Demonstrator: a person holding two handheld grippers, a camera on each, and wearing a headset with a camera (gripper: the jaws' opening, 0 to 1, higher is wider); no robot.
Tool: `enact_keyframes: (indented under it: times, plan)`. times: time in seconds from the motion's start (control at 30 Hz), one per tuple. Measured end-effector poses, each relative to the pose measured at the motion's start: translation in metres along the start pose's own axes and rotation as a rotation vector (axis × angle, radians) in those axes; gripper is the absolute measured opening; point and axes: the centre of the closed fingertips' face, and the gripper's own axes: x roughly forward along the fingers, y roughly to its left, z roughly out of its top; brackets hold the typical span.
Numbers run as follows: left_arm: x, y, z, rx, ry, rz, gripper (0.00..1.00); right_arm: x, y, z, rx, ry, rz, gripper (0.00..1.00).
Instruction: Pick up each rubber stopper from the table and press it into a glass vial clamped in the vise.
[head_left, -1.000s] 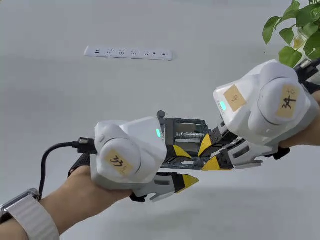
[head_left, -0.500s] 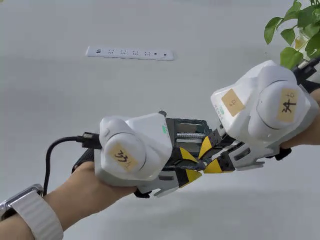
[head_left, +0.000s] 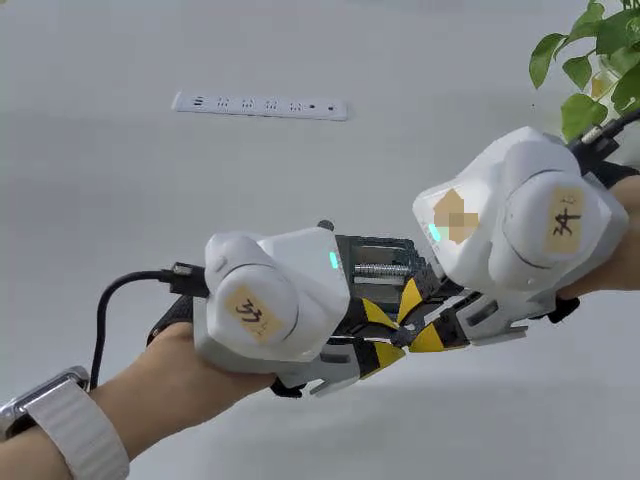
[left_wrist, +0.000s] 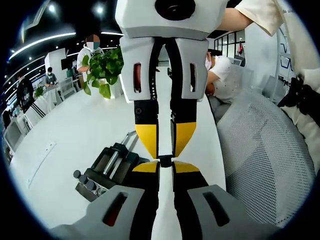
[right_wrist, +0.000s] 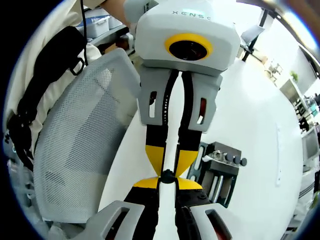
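The left gripper and the right gripper point straight at each other, tip to tip, just in front of the vise on the white table; a small dark rubber stopper sits right where the four yellow tips meet, up off the table and beside the vise. Each pair of jaws is nearly closed, with a thin gap left; I cannot tell which pair really squeezes the stopper. The stopper is too small to show which way it points (it looks like a dark blob). A row of little dark round tops sits on the vise.
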Motion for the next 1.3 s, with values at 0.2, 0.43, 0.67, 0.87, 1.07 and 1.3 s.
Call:
enact_keyframes:
  times: [0.2,0.43,0.67,0.87,1.07,1.3]
  plan:
    - [0.000,-0.002,0.000,-0.007,0.006,-0.008,0.06,0.000,0.001,0.001,-0.007,0.001,0.007,0.06]
    - [-0.001,-0.005,0.001,-0.027,0.001,-0.023,0.05,-0.001,0.003,0.004,0.009,-0.014,0.017,0.06]
    - [-0.006,-0.003,0.003,-0.033,-0.024,-0.013,0.05,-0.001,0.000,0.006,0.026,-0.047,0.019,0.07]
    - [-0.012,0.002,0.006,-0.056,-0.075,0.006,0.04,-0.008,-0.007,0.004,0.058,-0.076,-0.006,0.11]
    - [-0.016,0.008,0.008,-0.074,-0.122,0.034,0.04,-0.015,-0.010,0.007,0.145,-0.150,-0.012,0.13]
    - [-0.021,0.011,0.015,-0.087,-0.178,0.056,0.04,-0.020,-0.014,0.012,0.200,-0.213,-0.042,0.12]
